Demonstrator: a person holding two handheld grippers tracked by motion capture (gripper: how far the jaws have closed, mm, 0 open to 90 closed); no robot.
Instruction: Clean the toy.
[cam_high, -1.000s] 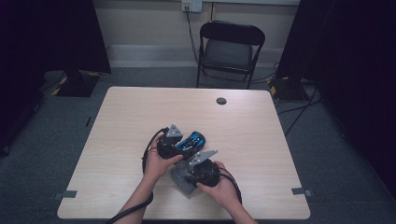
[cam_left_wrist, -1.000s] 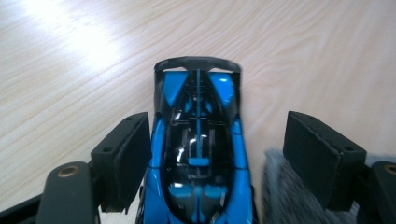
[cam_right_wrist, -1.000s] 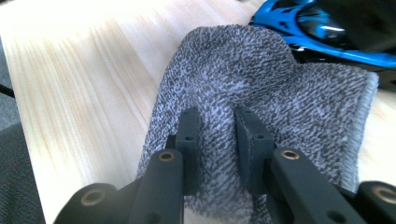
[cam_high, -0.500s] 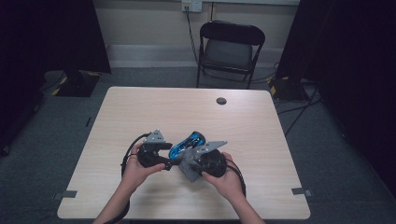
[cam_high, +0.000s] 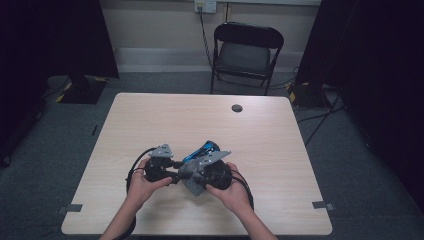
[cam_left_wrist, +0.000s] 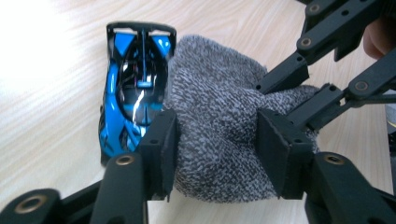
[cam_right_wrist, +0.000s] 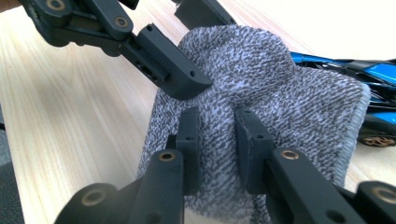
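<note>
- Left gripper: it has shifted from close against the right one, a second ago, out to about 9 o'clock of the sock in the high view. Its jaws have just been closing; the left gripper view shows the grey knit sock between them, both pads set against the fabric at a medium width.
- Right gripper: no real change of place. Jaws narrow, pinching a fold of the sock, with fabric bulging above the pads.
- Sock: lies on the table, near the front edge at centre, at 6 o'clock from the small dark disc seen from above.
- Blue toy race car: at 12 to 1 o'clock of the grippers in the high view; in the left gripper view its body sits just beside the sock's edge at 9 o'clock, touching or slightly under it. I cannot tell whether any part is already inside.
- Judgement: the sock now looks gripped at two places, which is what opening or stretching it calls for, probably to get the car in or out. The car is not yet covered.
- Risk: the left hold looks shallow, so the knit may slip when pulled.
</note>
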